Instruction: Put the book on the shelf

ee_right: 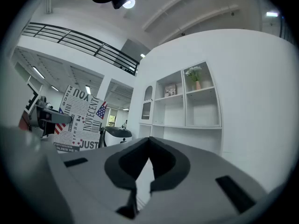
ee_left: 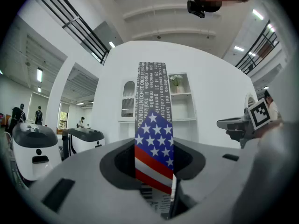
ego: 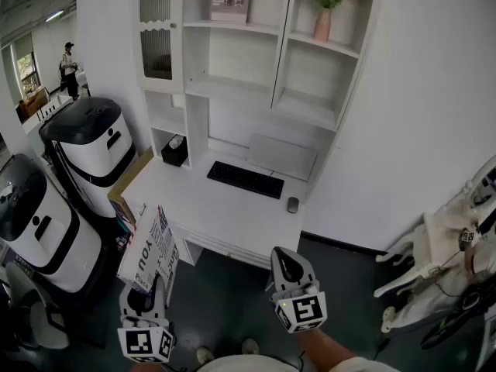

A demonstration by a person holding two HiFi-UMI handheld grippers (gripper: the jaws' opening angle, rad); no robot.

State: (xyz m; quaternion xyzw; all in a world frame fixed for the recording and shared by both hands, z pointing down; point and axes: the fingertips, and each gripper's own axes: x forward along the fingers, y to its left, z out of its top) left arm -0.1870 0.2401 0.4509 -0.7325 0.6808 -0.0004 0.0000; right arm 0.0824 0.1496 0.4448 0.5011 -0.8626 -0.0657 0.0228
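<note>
The book (ego: 149, 250) is clamped in the left gripper (ego: 149, 289), well apart from the shelf (ego: 232, 87); carrying and placing remain. The right gripper (ego: 287, 263) is held closed, empty.

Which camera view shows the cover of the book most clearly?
The right gripper view: the book faces it, its printed cover almost whole. The head view shows it small and slanted, above the left gripper. The left gripper view shows only its spine between the jaws.
</note>
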